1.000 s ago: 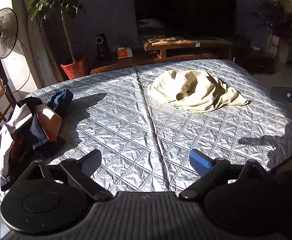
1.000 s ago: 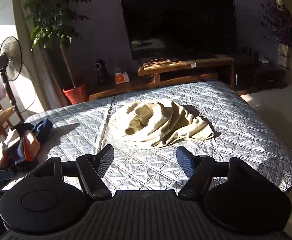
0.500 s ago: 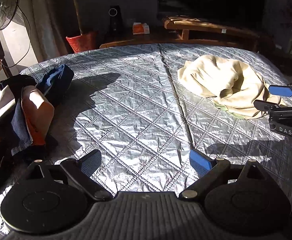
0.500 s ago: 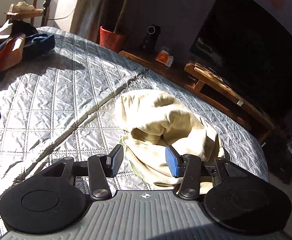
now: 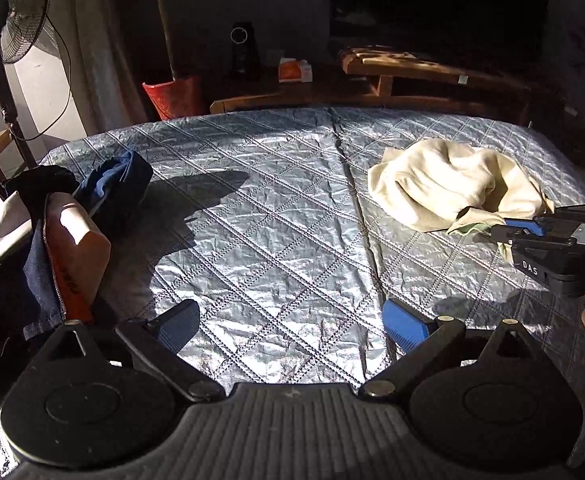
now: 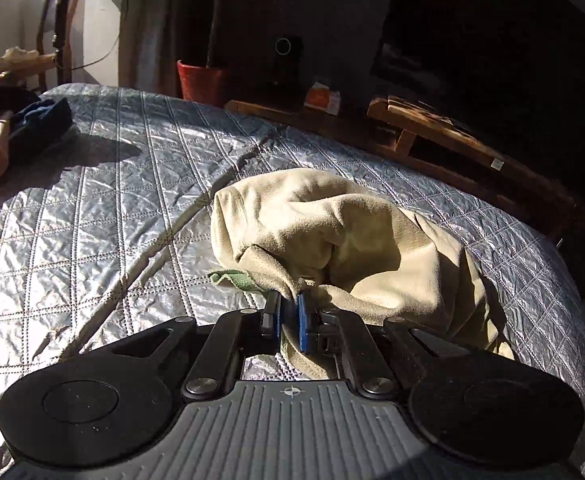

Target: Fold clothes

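Note:
A crumpled cream garment [image 5: 448,184] lies on the right half of the silver quilted bed [image 5: 276,216]; it fills the middle of the right wrist view [image 6: 332,236], with a bit of green cloth [image 6: 232,280] under its near edge. My right gripper [image 6: 290,314] is shut on the garment's near edge; it also shows in the left wrist view [image 5: 508,230] at the right. My left gripper [image 5: 292,326] is open and empty, low over the bed's near middle.
A pile of dark blue, white and orange clothes [image 5: 48,232] sits at the bed's left edge. Beyond the bed are a standing fan [image 5: 8,24], a red plant pot [image 5: 172,98], a wooden TV bench [image 5: 416,68] and a dark television.
My right gripper moved down to the cream garment and closed on its near edge. My left gripper shifted slightly forward and stayed open.

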Motion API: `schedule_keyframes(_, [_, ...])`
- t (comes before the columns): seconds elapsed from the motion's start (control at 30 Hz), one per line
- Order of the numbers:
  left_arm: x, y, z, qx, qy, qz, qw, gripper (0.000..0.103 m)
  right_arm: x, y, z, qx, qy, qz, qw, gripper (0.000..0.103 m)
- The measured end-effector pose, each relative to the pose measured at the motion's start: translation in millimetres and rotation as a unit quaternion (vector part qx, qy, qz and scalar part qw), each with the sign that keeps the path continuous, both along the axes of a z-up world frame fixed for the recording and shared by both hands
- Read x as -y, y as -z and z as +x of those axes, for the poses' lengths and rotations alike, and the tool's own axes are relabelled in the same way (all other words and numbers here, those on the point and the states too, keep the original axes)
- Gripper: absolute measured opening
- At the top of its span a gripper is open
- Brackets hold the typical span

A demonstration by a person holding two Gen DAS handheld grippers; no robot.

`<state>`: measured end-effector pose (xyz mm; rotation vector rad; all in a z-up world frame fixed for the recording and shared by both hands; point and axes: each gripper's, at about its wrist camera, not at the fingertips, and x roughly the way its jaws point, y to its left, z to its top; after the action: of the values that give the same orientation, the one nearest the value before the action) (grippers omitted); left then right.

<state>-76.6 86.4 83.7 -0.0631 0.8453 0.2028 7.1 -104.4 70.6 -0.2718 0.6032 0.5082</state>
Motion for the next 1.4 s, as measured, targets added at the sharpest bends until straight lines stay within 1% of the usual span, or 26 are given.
schedule_keyframes(0.07, [-5.7, -2.6, -1.4, 0.006, -0.011, -0.002, 0.9999, 0.097, 8.1, -36.2, -30.3, 0.033, -0.016, 0.064, 0.997, 0.01])
schedule_keyframes(0.17, [-18.1, -7.6, -5.0, 0.016, -0.034, -0.004, 0.9993, 0.097, 7.1, -68.3, -84.3, 0.077, -0.072, 0.094, 0.99, 0.011])
schedule_keyframes(0.2, [-24.7, -10.0, -6.6, 0.02, -0.046, -0.003, 0.9987, 0.098, 4.4, -66.2, -97.5, 0.067, -0.091, 0.091, 0.989, 0.014])
schedule_keyframes(0.23, [-29.2, -11.4, -7.9, 0.023, -0.055, -0.003, 0.9982, 0.098, 2.1, -58.9, -105.3, 0.032, -0.108, 0.089, 0.99, 0.019])
schedule_keyframes(0.3, [-44.4, -14.8, -11.4, 0.029, -0.081, -0.011, 0.9962, 0.099, -2.2, -42.6, -120.9, -0.035, -0.136, 0.08, 0.987, 0.021])
schedule_keyframes(0.37, [-57.4, -16.1, -13.8, 0.029, -0.1, -0.029, 0.9941, 0.099, -5.0, -21.7, -135.9, -0.078, -0.141, 0.059, 0.985, 0.023])
schedule_keyframes(0.4, [-62.7, -16.4, -15.8, 0.029, -0.107, -0.037, 0.9931, 0.099, -4.0, -16.8, -140.5, -0.081, -0.135, 0.053, 0.986, 0.028])
schedule_keyframes(0.47, [-69.9, -16.6, -18.1, 0.028, -0.113, -0.047, 0.9921, 0.099, 0.8, -11.6, -143.7, -0.082, -0.108, 0.055, 0.989, 0.05])
schedule_keyframes(0.5, [-72.2, -16.3, -18.6, 0.027, -0.112, -0.049, 0.9921, 0.099, 2.5, -9.9, -142.0, -0.073, -0.087, 0.047, 0.992, 0.073])
schedule_keyframes(0.53, [-72.6, -16.5, -18.9, 0.026, -0.11, -0.047, 0.9925, 0.099, 2.8, -8.5, -138.1, -0.061, -0.069, 0.03, 0.995, 0.084])
schedule_keyframes(0.6, [-71.9, -16.4, -18.1, 0.023, -0.104, -0.038, 0.9935, 0.099, -0.3, -6.6, -122.7, -0.036, -0.038, -0.014, 0.999, 0.084])
schedule_keyframes(0.7, [-66.7, -16.0, -17.5, 0.02, -0.095, -0.035, 0.9947, 0.1, 8.2, 1.3, -83.1, -0.032, 0.044, -0.032, 0.998, 0.09])
schedule_keyframes(0.77, [-64.1, -14.5, -15.1, 0.016, -0.089, -0.034, 0.9953, 0.1, 25.3, 18.4, -49.3, -0.071, 0.125, -0.002, 0.99, 0.09])
schedule_keyframes(0.83, [-60.5, -12.5, -12.5, 0.011, -0.084, -0.032, 0.9959, 0.101, 42.5, 38.8, -17.7, -0.112, 0.199, 0.026, 0.973, 0.09])
schedule_keyframes(0.87, [-57.9, -11.3, -11.6, 0.009, -0.08, -0.03, 0.9963, 0.101, 44.6, 48.1, -11.5, -0.128, 0.204, 0.024, 0.97, 0.089])
schedule_keyframes(0.9, [-55.2, -10.0, -10.7, 0.006, -0.075, -0.028, 0.9968, 0.101, 45.3, 59.3, -7.9, -0.146, 0.197, 0.023, 0.969, 0.085])
schedule_keyframes(0.93, [-52.6, -8.7, -9.9, 0.003, -0.071, -0.026, 0.9971, 0.101, 45.2, 70.1, -7.0, -0.162, 0.183, 0.027, 0.969, 0.071])
schedule_keyframes(0.97, [-50.7, -8.1, -9.5, 0.002, -0.067, -0.024, 0.9975, 0.101, 43.8, 76.7, -12.0, -0.163, 0.166, 0.035, 0.972, 0.065])
schedule_keyframes(1.03, [-47.5, -7.1, -9.2, 0.002, -0.063, -0.018, 0.9979, 0.101, 42.7, 77.0, -25.7, -0.152, 0.132, 0.036, 0.979, 0.019])
schedule_keyframes(1.07, [-45.9, -6.6, -9.0, 0.002, -0.06, -0.015, 0.9981, 0.101, 41.2, 74.8, -35.1, -0.15, 0.111, 0.031, 0.982, 0.018])
schedule_keyframes(1.13, [-44.7, -5.4, -8.1, -0.001, -0.061, -0.013, 0.998, 0.102, 33.0, 65.2, -66.6, -0.143, 0.041, -0.009, 0.989, 0.016])
schedule_keyframes(1.2, [-44.9, -4.2, -7.2, -0.004, -0.063, -0.013, 0.9979, 0.102, 26.3, 56.9, -98.2, -0.137, -0.034, -0.049, 0.989, 0.017])
schedule_keyframes(1.23, [-45.1, -4.1, -7.1, -0.005, -0.064, -0.014, 0.9978, 0.102, 28.0, 55.3, -110.6, -0.141, -0.054, -0.066, 0.986, 0.018])
schedule_keyframes(1.3, [-45.7, -4.5, -7.9, -0.004, -0.066, -0.015, 0.9977, 0.102, 35.5, 49.2, -130.1, -0.151, -0.061, -0.094, 0.982, 0.023])
schedule_keyframes(1.37, [-45.5, -5.5, -8.1, -0.003, -0.066, -0.015, 0.9977, 0.102, 48.2, 35.4, -128.8, -0.15, -0.026, -0.078, 0.985, 0.029])
schedule_keyframes(1.4, [-45.5, -5.3, -8.2, -0.003, -0.066, -0.015, 0.9977, 0.102, 55.9, 25.6, -122.4, -0.147, -0.006, -0.055, 0.988, 0.032])
